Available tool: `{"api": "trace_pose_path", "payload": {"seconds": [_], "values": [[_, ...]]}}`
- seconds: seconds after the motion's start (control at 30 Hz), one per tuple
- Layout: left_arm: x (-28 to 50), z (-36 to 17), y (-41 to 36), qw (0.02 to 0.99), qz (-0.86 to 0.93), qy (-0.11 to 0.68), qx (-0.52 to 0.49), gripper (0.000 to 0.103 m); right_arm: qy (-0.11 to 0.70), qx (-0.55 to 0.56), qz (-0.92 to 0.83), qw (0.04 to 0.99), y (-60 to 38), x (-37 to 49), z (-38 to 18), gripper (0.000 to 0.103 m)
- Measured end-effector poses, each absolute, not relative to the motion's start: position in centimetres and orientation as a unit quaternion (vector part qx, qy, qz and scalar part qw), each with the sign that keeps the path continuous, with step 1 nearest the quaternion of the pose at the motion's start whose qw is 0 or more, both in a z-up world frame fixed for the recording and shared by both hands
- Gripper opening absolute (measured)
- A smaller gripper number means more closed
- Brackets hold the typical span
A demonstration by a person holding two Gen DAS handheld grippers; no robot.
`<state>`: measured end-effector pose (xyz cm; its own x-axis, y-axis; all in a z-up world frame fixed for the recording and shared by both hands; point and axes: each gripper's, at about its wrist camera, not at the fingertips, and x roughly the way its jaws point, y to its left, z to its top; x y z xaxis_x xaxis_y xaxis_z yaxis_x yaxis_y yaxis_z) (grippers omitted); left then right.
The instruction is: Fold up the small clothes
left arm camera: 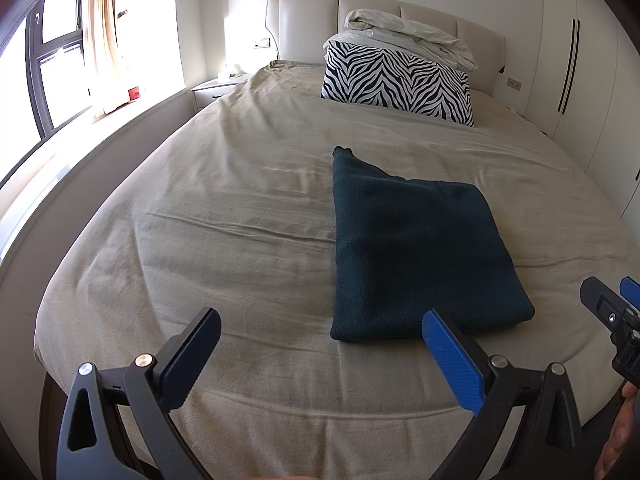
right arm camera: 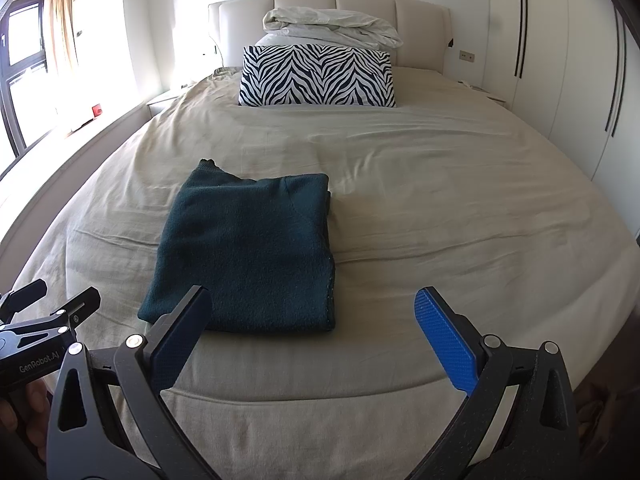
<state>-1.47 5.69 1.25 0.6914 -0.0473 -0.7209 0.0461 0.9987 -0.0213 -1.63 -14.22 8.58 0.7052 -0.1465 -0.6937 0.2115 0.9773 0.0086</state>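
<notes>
dark teal knitted garment (right arm camera: 244,248) lies folded on the beige-sheeted bed (right arm camera: 440,200); left gripper (left arm camera: 320,354) and right gripper (right arm camera: 312,332) hover, fingers spread wide, empty.

Home bedrm, bed (right arm camera: 400,208) w/ padded headboard (right arm camera: 328,8), zebra pillow (right arm camera: 316,76), wardrobe (right arm camera: 560,60)

You've got a dark teal sweater (right arm camera: 244,252), folded, matt fuzzy knit. Under it a beige bedsheet (right arm camera: 400,200), matt woven cloth, creased. At the far end, a zebra-print pillow (right arm camera: 316,76) in smooth cloth and a rumpled white duvet (right arm camera: 332,26). The headboard (left arm camera: 304,20) looks like cream padded leather with a slight sheen. Your left gripper (left arm camera: 320,356) and right gripper (right arm camera: 312,332) are matt black plastic with shiny metal pins and ribbed blue pads (right arm camera: 446,340). On the right, wardrobe doors (right arm camera: 560,60) in smooth white.
</notes>
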Motion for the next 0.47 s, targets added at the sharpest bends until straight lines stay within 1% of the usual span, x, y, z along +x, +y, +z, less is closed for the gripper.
{"api": "trace_pose_path", "payload": {"seconds": [0.47], "values": [[-1.60,0.87,5.81,0.920,-0.023,0.391,-0.002,0.103,0.375,0.044,-0.094,0.921,-14.46,-1.89,8.12,0.103]]}}
